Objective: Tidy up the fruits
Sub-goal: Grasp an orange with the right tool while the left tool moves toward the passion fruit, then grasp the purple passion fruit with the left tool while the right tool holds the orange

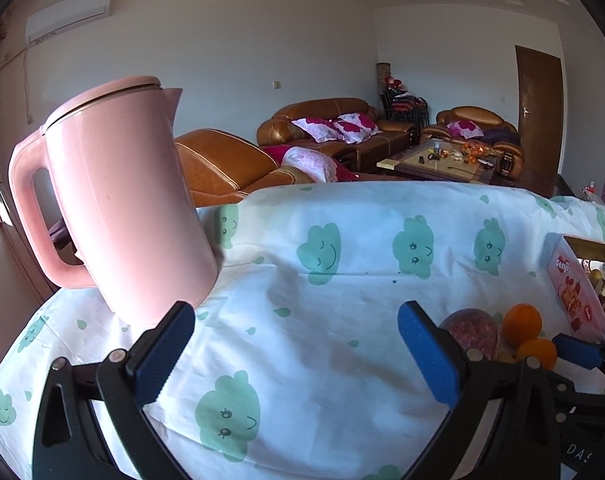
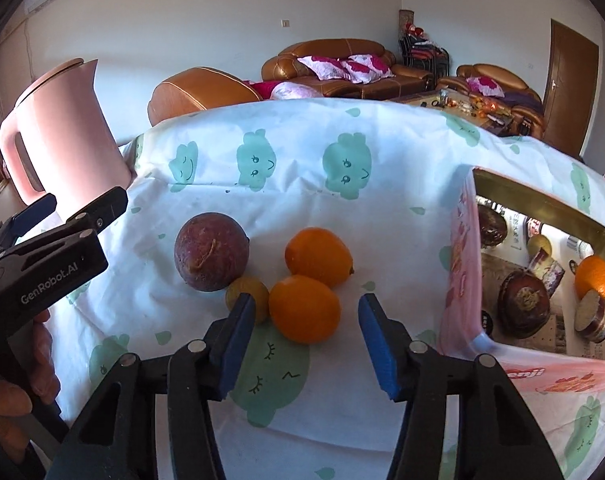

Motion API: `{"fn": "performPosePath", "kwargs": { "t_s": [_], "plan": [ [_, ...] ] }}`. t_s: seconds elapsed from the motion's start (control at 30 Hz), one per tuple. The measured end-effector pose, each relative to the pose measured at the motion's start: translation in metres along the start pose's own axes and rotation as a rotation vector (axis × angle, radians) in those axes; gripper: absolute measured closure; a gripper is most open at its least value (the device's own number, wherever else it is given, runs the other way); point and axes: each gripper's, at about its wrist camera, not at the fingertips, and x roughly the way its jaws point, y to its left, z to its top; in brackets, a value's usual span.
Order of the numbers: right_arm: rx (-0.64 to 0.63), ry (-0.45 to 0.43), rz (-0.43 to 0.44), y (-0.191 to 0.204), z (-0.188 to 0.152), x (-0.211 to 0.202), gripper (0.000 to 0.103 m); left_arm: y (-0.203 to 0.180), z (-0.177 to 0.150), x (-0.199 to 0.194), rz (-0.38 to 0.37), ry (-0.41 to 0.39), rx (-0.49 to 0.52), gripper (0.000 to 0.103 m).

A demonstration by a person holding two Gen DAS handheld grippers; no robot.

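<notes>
Both claws gape wide and empty: right claw [image 2: 306, 340] below an orange [image 2: 304, 309], left claw [image 1: 296, 354] with the kettle [image 1: 130, 204] at ten o'clock.

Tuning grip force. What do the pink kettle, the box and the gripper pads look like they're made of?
Pink kettle: likely hard plastic, smooth satin sheen, moulded handle.
Box: looks like printed cardboard, gold lining inside, thin flat walls.
Right gripper pads: blue, matte, finely ribbed, probably rubber or foam; left gripper looks the same.
</notes>
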Motion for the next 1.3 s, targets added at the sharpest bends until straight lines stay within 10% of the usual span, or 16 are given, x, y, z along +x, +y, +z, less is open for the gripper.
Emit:
{"fn": "performPosePath", "kwargs": {
  "t_s": [0.57, 0.93, 1.3],
  "plan": [
    [0.035, -0.052, 0.142, -0.006, -0.007, -0.016, 0.068, 0.009, 0.001, -0.001, -0.023, 0.007, 0.005, 0.0],
    [0.044, -0.233, 0.103, -0.015, -0.005, -0.054, 0.068, -0.024, 0.007, 0.006, -0.315, 0.093, -0.051, 0.001],
    [0.066, -0.229, 0.088, -0.026, -0.002, -0.053, 0.068, -0.076, 0.002, 0.033, -0.347, 0.215, 0.048, 0.053]
  ]
}}
